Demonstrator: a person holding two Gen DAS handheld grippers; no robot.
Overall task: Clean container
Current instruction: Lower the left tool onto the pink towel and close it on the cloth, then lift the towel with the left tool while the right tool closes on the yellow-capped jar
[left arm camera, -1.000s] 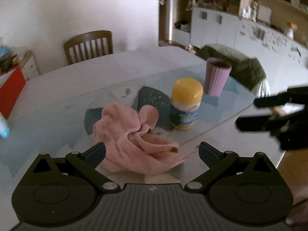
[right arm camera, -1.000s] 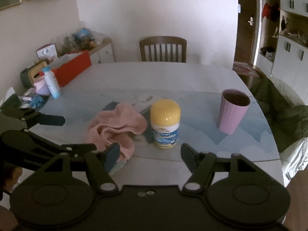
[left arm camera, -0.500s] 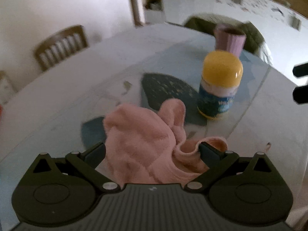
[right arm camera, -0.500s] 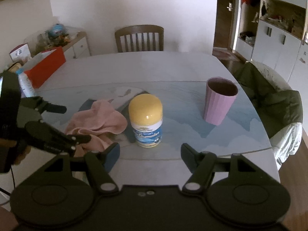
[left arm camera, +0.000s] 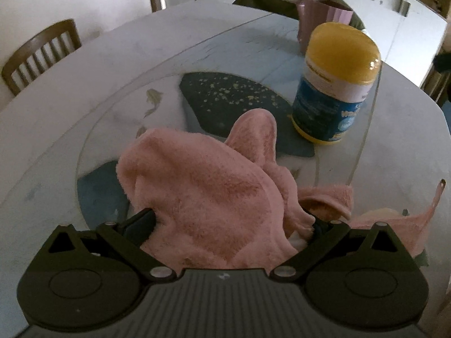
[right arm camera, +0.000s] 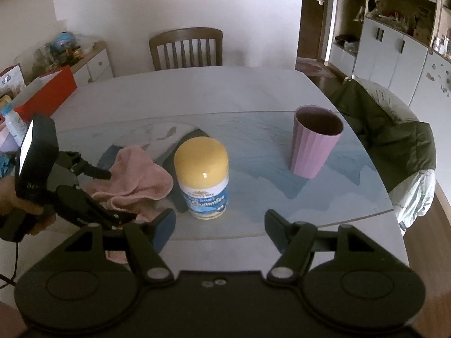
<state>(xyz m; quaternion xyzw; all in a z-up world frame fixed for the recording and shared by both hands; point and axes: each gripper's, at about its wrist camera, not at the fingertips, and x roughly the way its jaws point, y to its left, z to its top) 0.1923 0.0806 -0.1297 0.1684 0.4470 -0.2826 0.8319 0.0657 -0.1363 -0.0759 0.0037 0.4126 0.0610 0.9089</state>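
A yellow-capped bottle with a blue label (right arm camera: pixel 201 180) stands upright on the table (right arm camera: pixel 197 90); in the left wrist view the bottle (left arm camera: pixel 335 84) is ahead and to the right. Just left of it lies a crumpled pink cloth (left arm camera: pixel 208 186) (right arm camera: pixel 135 174). My left gripper (left arm camera: pixel 229 222) is open and low over the cloth, which bulges up between its spread fingers. In the right wrist view the left gripper (right arm camera: pixel 112 194) sits at the left, held by a hand. My right gripper (right arm camera: pixel 220 225) is open and empty, a little short of the bottle.
A ribbed purple cup (right arm camera: pixel 315 140) stands upright to the right of the bottle. A wooden chair (right arm camera: pixel 186 48) is at the table's far side. A red box (right arm camera: pixel 48 90) and clutter sit at the left. A green jacket (right arm camera: pixel 389 140) drapes a seat at the right.
My left gripper has moved forward and down onto the pink cloth, which now fills the gap between its fingers. My right gripper has come nearer the bottle.
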